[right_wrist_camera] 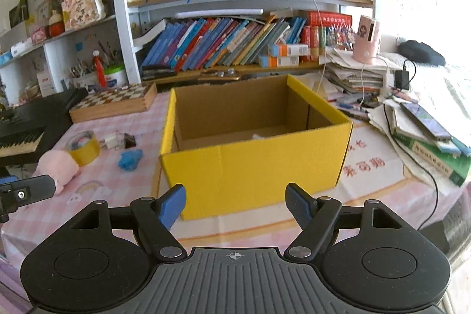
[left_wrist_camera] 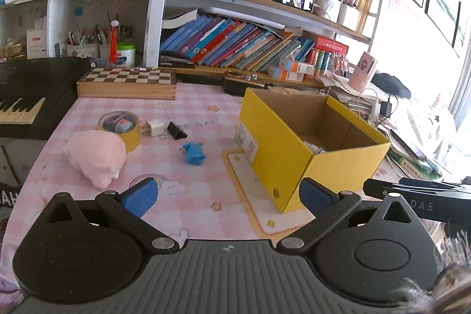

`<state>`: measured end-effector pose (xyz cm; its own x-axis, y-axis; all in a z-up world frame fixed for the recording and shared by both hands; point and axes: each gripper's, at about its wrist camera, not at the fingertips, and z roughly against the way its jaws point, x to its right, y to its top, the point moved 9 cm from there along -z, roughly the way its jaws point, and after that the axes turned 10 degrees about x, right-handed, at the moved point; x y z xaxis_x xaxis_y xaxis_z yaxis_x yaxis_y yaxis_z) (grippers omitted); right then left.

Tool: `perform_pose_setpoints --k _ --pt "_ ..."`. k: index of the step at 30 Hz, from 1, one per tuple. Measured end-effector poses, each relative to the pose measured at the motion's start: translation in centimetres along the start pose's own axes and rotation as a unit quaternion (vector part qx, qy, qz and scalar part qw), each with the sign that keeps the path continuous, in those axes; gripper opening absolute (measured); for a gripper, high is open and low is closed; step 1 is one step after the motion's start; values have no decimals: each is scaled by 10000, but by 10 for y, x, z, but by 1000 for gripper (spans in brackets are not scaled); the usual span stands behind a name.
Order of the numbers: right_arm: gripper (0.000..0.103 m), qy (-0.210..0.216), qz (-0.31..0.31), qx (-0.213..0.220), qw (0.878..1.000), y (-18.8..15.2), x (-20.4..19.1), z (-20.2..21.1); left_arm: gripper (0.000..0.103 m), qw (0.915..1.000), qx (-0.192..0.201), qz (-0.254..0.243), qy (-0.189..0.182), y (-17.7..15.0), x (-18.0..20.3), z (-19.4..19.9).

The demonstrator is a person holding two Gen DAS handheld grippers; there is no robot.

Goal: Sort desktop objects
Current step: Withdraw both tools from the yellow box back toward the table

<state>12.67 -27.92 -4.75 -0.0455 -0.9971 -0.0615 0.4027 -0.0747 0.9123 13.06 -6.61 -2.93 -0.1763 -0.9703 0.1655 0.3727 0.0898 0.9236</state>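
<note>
desktop objects sit loose on the pink checked worktop [left_wrist_camera: 206, 108], left of the yellow cardboard box [right_wrist_camera: 253, 169]. nearest, left tool [left_wrist_camera: 229, 196] with blue pads spread wide apart, nothing between them, low over the worktop facing the box's near corner. right tool [right_wrist_camera: 235, 203] also apart, empty, pads just in front of the box's long yellow wall; its figure is still creeping wider. part of the other tool's black body shows at each view's edge.

box: open top, brown inside, mostly bare floor; a small white thing [left_wrist_camera: 316, 147] lies at the bottom near the front wall, too hidden to name. white label on the box's short end.

left of box, near to far: pink plush toy [left_wrist_camera: 97, 159] lying on its side; blue crumpled item [left_wrist_camera: 192, 152] alone on the cloth; yellow tape roll [left_wrist_camera: 120, 128] lying flat, touching the plush, with small bits tucked in its core, unclear what; white charger plug [left_wrist_camera: 154, 128] and black binder clip [left_wrist_camera: 176, 131] just beside the roll, close together.

farther back: chess board box [left_wrist_camera: 126, 83], closed; black keyboard [left_wrist_camera: 29, 96] at far left; bookshelf [left_wrist_camera: 250, 43] behind with pen holders full of pens.
</note>
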Motion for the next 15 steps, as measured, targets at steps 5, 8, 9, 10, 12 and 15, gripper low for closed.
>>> perform_pose_setpoints --k 5,8,9,10,12,15 --pt "78 27 7 -101 9999 -13 -20 10 103 9999 -112 -62 -55 -9 -13 13" --pt "78 64 11 -171 9998 -22 -33 15 103 9998 -174 -85 -78 -15 -21 21" --pt "79 82 13 -197 9998 -24 -37 17 103 9997 -192 -94 -83 -18 -23 24" --pt "81 100 13 -221 9997 -27 -41 19 103 9997 -212 -100 -85 -19 -26 26" --pt "83 153 21 -257 9995 -31 -49 22 103 9996 -244 -108 -66 -22 -31 32" --pt "84 270 50 -336 9991 -37 -62 24 103 9996 -269 -83 -13 -26 -41 40"
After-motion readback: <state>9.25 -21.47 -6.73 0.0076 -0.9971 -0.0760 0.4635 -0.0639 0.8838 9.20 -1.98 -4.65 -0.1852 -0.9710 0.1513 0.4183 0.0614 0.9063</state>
